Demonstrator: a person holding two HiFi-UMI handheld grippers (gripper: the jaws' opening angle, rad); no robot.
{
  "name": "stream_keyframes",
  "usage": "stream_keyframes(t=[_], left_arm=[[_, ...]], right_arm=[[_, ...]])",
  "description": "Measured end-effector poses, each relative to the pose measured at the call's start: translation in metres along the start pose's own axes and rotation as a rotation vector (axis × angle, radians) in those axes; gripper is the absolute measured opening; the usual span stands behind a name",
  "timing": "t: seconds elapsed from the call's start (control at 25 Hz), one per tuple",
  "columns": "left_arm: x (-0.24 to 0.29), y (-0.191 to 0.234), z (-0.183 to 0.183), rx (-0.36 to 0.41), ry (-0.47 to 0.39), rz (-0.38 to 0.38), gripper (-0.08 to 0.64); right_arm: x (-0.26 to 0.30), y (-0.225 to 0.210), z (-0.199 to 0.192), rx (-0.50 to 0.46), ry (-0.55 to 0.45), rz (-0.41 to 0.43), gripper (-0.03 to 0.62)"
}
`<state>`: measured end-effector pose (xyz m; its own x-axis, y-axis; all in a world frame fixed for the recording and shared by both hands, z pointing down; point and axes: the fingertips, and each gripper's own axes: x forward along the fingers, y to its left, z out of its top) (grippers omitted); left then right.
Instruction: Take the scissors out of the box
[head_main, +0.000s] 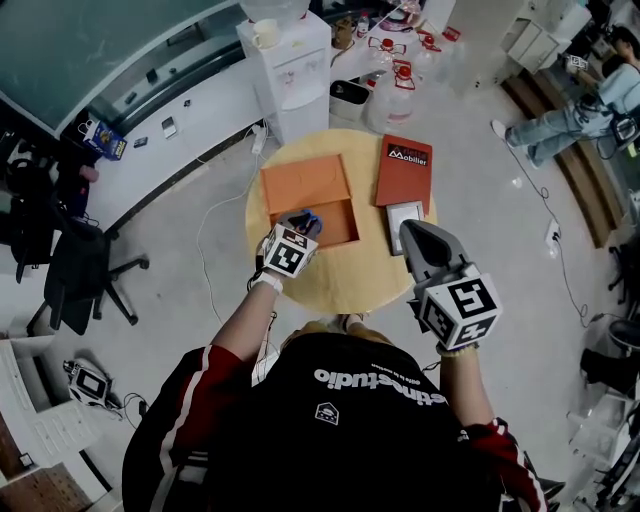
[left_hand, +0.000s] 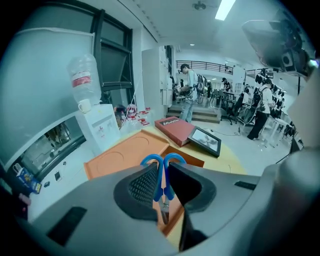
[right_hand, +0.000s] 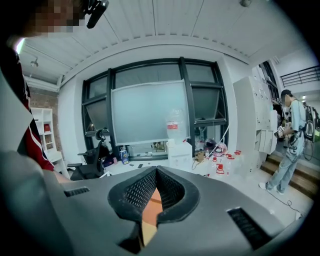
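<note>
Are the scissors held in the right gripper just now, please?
No, the blue-handled scissors are clamped between the jaws of the left gripper.

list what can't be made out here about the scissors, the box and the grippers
- scissors blades: left gripper view, mostly covered by the left gripper fingers; head view, under its marker cube.
- box interior: head view, near corner covered by the left gripper.
- right gripper fingers: head view, hidden under its own body.
- whether the scissors are clear of the box: no view settles it.

Black shirt (head_main: 340, 445), white lettering (head_main: 385, 385), red-striped sleeves (head_main: 195, 395), grey left tool (head_main: 305, 224), right tool (head_main: 412, 232), marker cubes (head_main: 290, 252)
</note>
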<state>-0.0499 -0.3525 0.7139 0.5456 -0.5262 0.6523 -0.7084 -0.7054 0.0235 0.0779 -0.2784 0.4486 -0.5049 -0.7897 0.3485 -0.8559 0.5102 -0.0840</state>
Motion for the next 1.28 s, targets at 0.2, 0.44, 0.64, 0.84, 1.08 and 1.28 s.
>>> stream_keyframes(t=[0.2, 0.44, 0.64, 0.84, 1.08, 1.28], left_arm=[[-0.022, 0.005, 0.004, -0.020, -0.062, 0.045, 0.086], [-0.062, 0.015, 0.022, -0.030, -0.134, 0.072, 0.086], [-0.089, 0.022, 0.033, -0.088, -0.210, 0.105, 0.086], [-0.119, 0.023, 0.043, -0.092, -0.264, 0.119, 0.086], [-0.157, 0.022, 0.063, -0.083, -0.362, 0.141, 0.086], [-0.192, 0.016, 0.083, -0.076, -0.430, 0.151, 0.086]], right_arm=[[-0.005, 0.011, 0.004, 0.001, -0.024, 0.003, 0.028], [-0.008, 0.011, 0.002, -0.010, -0.016, -0.032, 0.028], [-0.015, 0.007, 0.000, -0.016, -0.027, -0.068, 0.028], [-0.022, 0.006, -0.002, -0.008, -0.038, -0.091, 0.028], [-0.031, 0.010, 0.005, -0.008, -0.077, -0.099, 0.028], [-0.038, 0.015, 0.022, -0.009, -0.117, -0.098, 0.028]])
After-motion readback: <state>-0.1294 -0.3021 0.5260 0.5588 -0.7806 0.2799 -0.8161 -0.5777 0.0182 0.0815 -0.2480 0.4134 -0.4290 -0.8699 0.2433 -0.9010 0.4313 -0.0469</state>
